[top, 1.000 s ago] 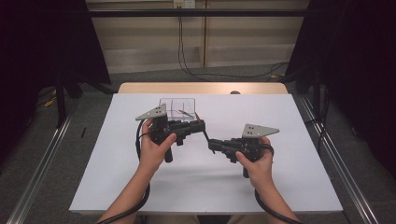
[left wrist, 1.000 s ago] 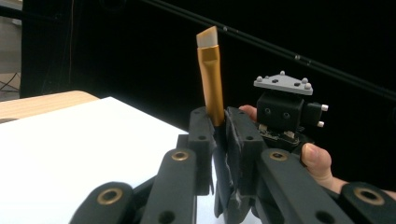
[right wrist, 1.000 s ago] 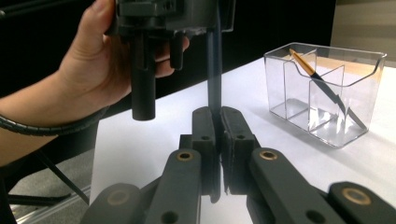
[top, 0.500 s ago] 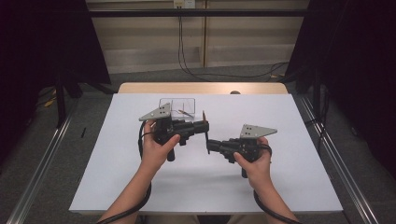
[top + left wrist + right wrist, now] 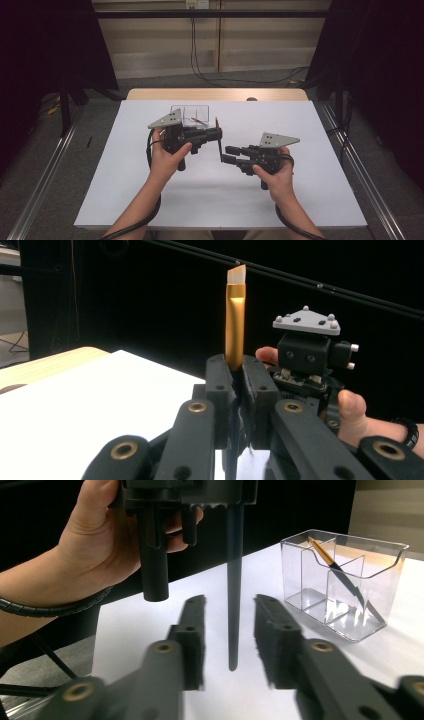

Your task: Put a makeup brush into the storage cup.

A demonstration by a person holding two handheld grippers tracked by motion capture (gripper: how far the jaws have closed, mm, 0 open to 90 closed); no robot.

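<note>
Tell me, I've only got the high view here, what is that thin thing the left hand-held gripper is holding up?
Observer: The left gripper view shows a brush with a gold ferrule and a pale slanted tip, clamped upright in the left hand-held gripper.
Operator: Is the right one gripping it too?
Observer: No. In the right gripper view the right hand-held gripper has just been opening, and its pads stand clear on either side of the black handle.
Operator: Anything in the clear box?
Observer: Yes. The clear organiser holds a second brush, which leans across a divider.
</note>
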